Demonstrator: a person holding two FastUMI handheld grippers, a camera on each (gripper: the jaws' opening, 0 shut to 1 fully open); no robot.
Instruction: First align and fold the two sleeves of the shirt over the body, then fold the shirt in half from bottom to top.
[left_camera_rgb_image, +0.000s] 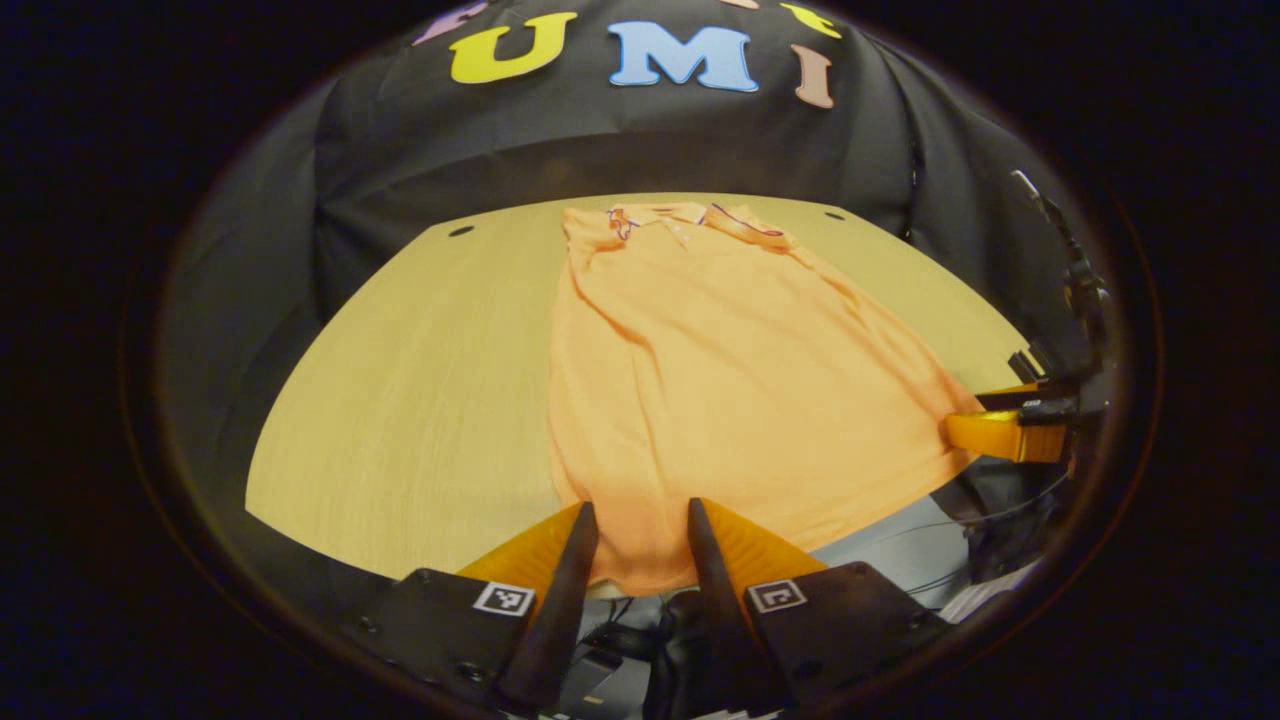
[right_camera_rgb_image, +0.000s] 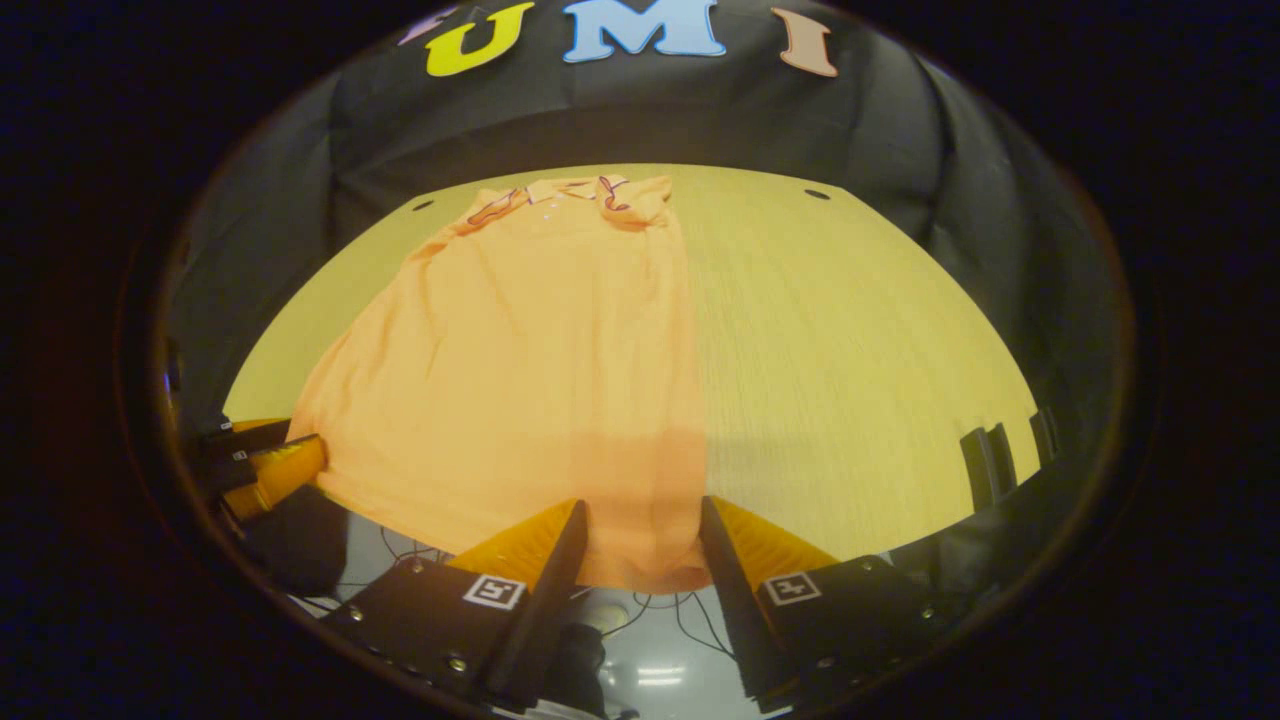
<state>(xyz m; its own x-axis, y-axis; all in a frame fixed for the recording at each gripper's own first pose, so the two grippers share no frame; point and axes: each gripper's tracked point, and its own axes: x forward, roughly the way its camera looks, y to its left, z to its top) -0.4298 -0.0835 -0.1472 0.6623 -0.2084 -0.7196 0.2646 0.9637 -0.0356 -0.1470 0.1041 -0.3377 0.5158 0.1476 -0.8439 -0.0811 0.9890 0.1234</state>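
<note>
- Shirt (left_camera_rgb_image: 720, 380): orange, lying flat on the table (left_camera_rgb_image: 400, 400), collar (left_camera_rgb_image: 680, 218) at the far edge toward the booth wall, hem at the near edge and hanging a little over it. Sleeves lie folded in over the body, giving a long, narrow outline (some soft creases down the front).
- Collar: trimmed with a dark line; small buttons show below it in the right gripper view.
- Table: light wood grain, two small dark holes near the far corners.
- Left tongs (left_camera_rgb_image: 640, 520): at the near edge, over the hem at the shirt's left corner. The fingers stand apart with cloth showing between them; no contact with the cloth can be made out, so they read as spread rather than gripping.
- Right tongs (right_camera_rgb_image: 640, 520): at the near edge, over the hem at the shirt's right corner, fingers likewise apart, cloth in the gap (whether the tips touch it I cannot tell).
- Each pair of tongs also shows at the edge of the other's view, beside the hem.
- Cables (right_camera_rgb_image: 680, 615): below the table edge, on a pale floor.
</note>
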